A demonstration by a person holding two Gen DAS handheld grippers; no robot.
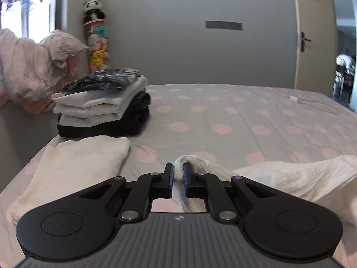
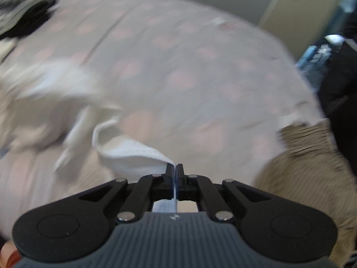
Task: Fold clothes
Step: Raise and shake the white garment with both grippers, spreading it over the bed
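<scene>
- The left hand-held gripper (image 1: 178,174) is clamped on a bunched corner of the white garment (image 1: 290,178), which lies on the bed (image 1: 223,111).
- The right hand-held gripper (image 2: 174,172) pinches another thin edge of it.
- Judged step: lifting to spread; next, pull both corners apart, level and taut.

- White garment (image 1: 290,174): crinkled, gauzy cloth, matt, lower right of the left wrist view.
- Left gripper (image 1: 178,174): matt black plastic arms, shiny metal rivets, ribbed grey body.
- Bedsheet (image 1: 223,116): smooth matt cotton with pink dots.
- Door (image 1: 312,33): smooth, painted cream, upper right.
</scene>
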